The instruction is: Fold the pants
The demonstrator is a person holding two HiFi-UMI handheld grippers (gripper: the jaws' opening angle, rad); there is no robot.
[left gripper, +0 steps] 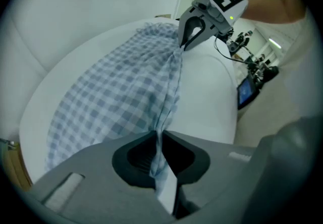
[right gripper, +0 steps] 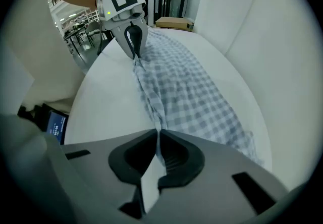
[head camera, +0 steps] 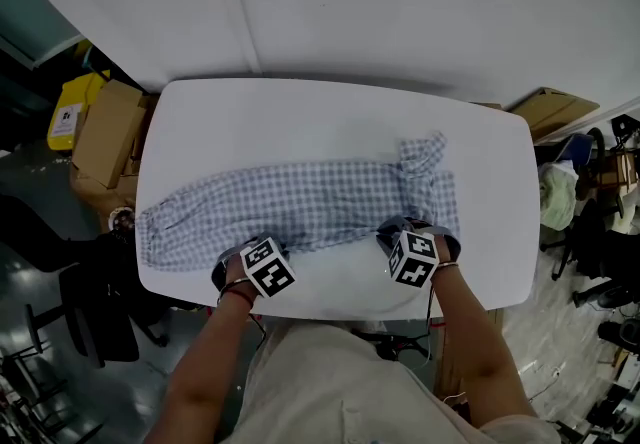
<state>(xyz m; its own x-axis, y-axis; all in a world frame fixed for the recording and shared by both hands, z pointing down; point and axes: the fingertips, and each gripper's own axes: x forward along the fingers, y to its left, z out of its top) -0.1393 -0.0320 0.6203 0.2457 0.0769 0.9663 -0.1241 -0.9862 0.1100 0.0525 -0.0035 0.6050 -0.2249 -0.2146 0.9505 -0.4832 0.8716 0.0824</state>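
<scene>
On the table, head view: the pants [head camera: 300, 207] lie lengthwise across the white table [head camera: 330, 112], spread flat just beyond both claws. The left gripper [head camera: 232, 260] and right gripper [head camera: 397, 232] sit on the near long edge, well apart.
Left gripper view, grip: the jaws are pinched together on a thin fold of the pants [left gripper: 116, 92] edge. That edge runs taut straight ahead of the claw to the right gripper [left gripper: 189, 36], and the rest spreads to the claw's left.
Right gripper view, grip: the jaws are clamped on the same edge. The pants [right gripper: 186, 87] stretch ahead to the left gripper [right gripper: 132, 41], with the bulk to the claw's right.
Step in hand: probably lifting the near edge to fold it over onto the far one.
Doing it well: raise both claws together, keep the edge between them level and taut, and lay it down edge on edge without bunching.
Pants' look: pale blue-and-white check, thin and limp, rumpled at the end beyond the right gripper; likely to drape and slide easily.
</scene>
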